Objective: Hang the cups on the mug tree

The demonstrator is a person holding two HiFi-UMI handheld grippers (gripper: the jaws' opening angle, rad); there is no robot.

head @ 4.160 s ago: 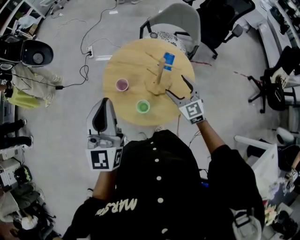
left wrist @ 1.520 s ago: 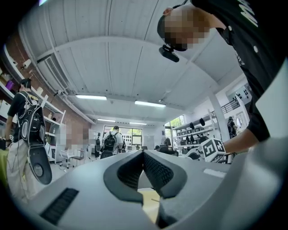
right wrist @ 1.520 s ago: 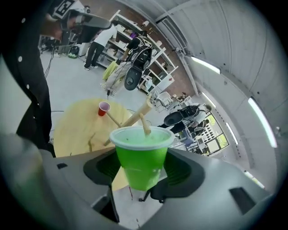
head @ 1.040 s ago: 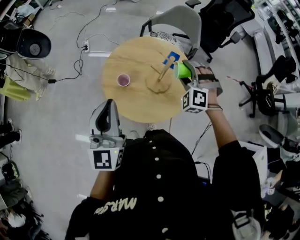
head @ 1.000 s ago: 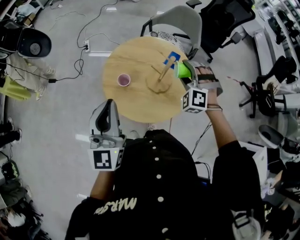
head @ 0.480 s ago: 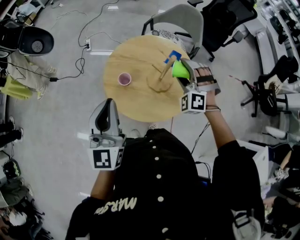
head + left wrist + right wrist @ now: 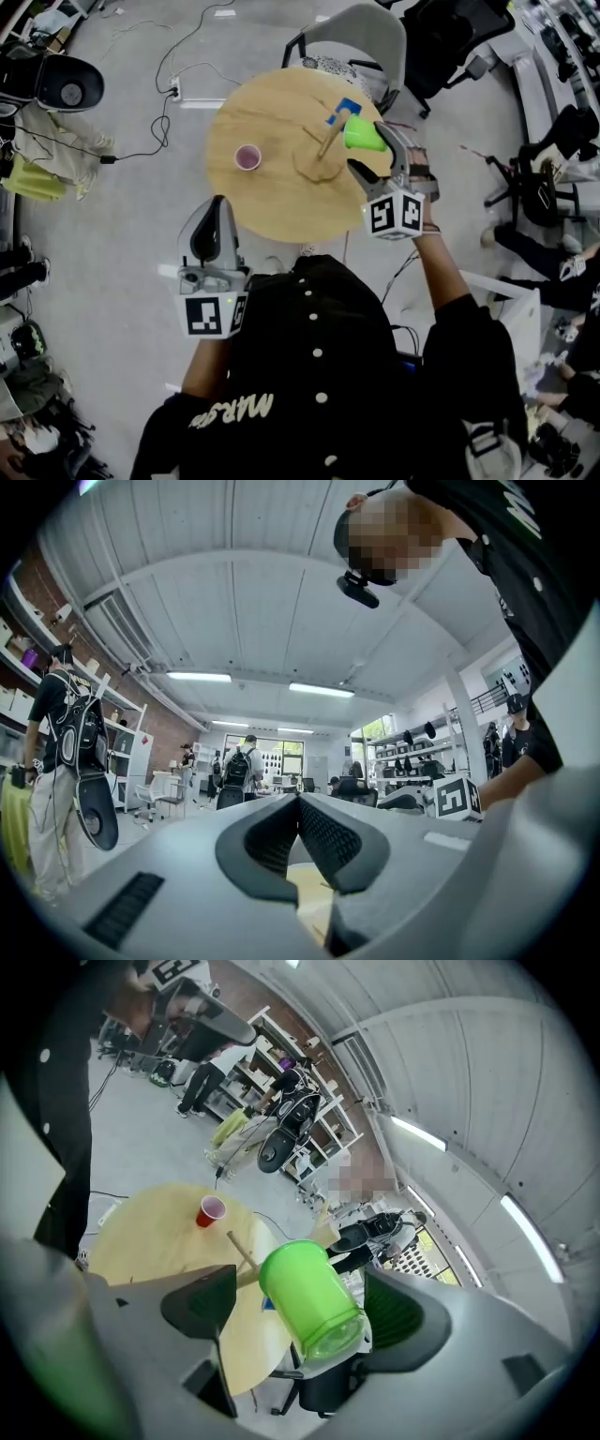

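Now the right gripper (image 7: 368, 147) has just been opening: jaws spread wide on either side of the green cup (image 7: 364, 137), pads clear of it. Green cup sits tilted on a slanting peg of the mug tree (image 7: 324, 148), beside a blue cup (image 7: 341, 111); pink cup (image 7: 247, 157) stands upright on the round table (image 7: 253, 202), well apart. Left gripper (image 7: 210, 208) is level off the table's near edge, jaws pressed together, empty.
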